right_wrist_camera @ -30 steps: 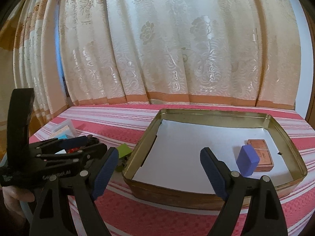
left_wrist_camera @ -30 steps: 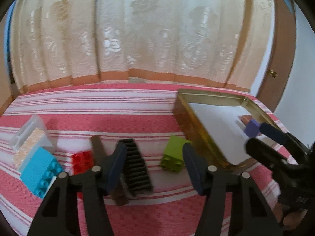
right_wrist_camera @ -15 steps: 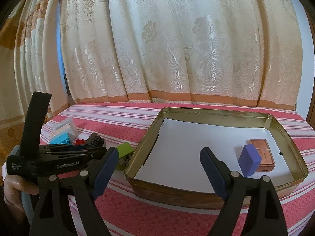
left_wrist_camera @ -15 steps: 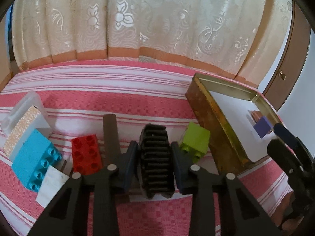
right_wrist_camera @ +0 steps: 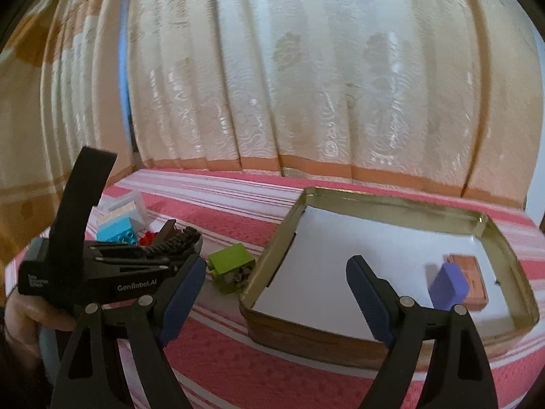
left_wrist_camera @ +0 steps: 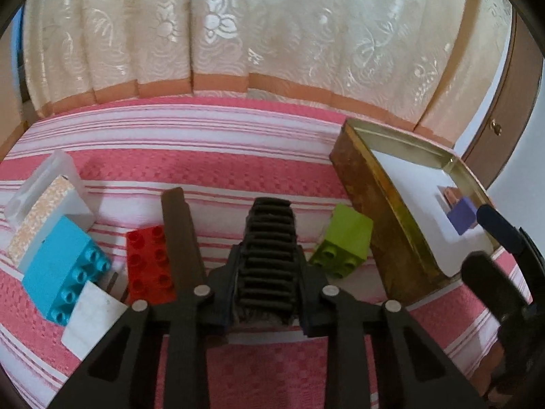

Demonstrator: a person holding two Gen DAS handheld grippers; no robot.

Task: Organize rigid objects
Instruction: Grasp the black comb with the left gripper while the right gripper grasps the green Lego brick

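Since a second ago the left gripper (left_wrist_camera: 267, 272) has closed its jaws onto the black ribbed block (left_wrist_camera: 268, 255), mid-cloth beside the green brick (left_wrist_camera: 344, 240). In the right wrist view the right gripper (right_wrist_camera: 276, 291) gapes before the tin (right_wrist_camera: 340, 337).

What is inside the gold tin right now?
The tin is lined with white paper, on which stand a purple block and, behind it, a flat brown box, partly covered by the block. The tin's near wall hides the nearest strip of floor.
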